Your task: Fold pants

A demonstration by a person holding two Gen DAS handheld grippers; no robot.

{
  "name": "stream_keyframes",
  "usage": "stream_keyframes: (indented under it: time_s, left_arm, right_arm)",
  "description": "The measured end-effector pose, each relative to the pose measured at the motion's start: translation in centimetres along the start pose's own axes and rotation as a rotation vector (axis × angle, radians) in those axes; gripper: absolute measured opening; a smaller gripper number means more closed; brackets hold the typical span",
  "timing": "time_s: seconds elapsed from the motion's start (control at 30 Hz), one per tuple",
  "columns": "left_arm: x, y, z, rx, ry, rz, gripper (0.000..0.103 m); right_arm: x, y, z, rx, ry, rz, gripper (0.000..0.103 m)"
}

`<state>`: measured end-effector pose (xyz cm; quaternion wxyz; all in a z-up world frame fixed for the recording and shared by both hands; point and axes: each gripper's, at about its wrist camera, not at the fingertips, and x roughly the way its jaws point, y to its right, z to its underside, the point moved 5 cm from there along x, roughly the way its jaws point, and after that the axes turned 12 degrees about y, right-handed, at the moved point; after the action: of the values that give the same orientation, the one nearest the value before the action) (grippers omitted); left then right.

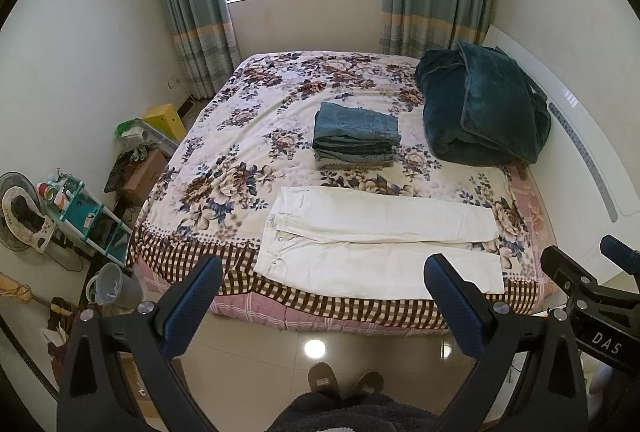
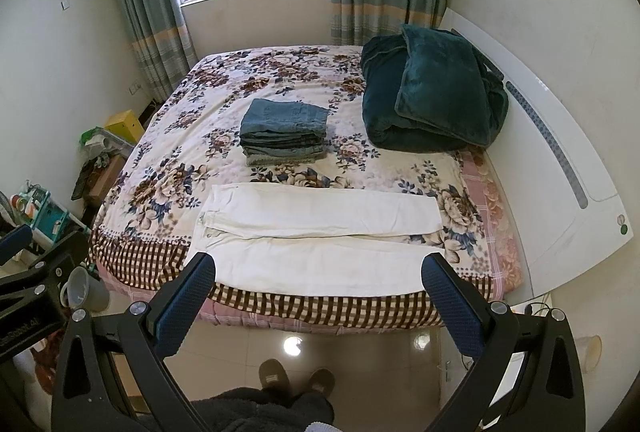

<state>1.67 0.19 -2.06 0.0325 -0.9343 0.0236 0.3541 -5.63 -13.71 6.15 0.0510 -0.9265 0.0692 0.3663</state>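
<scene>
Both the left gripper point(image 1: 323, 274) and right gripper point(image 2: 318, 270) hang spread wide and empty, the white pants point(image 1: 380, 248) lying flat on the bed point(image 1: 248, 135) just beyond their fingertips.

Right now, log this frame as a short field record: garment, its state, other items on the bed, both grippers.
garment: white pants
state: spread flat along near bed edge, legs side by side, unfolded
stack: folded jeans, behind the pants
bedding: dark green blanket, far right
left gripper: open, holds nothing
right gripper: open, holds nothing
</scene>
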Motion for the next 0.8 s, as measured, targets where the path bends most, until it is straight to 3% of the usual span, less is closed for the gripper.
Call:
stream_keyframes:
  time_s: [0.5, 0.67, 0.8]
  left_arm:
    - [-0.4, -0.3, 0.1, 0.001, 0.003, -0.001, 0.103]
    - [0.5, -1.1, -1.3, -0.019, 0.006, -0.039, 0.103]
    - [4.8, -0.7, -1.7, -0.025, 0.001, -0.111, 0.103]
  right_arm:
    - [-0.5, 0.0, 0.3, -0.004, -0.012, -0.011, 0.103]
    - [2.3, 1.1, 1.1, 0.013, -0.038, 0.001, 0.103]
    - [6.8, 2.9, 1.4, 0.050, -0.080, 0.024, 0.103]
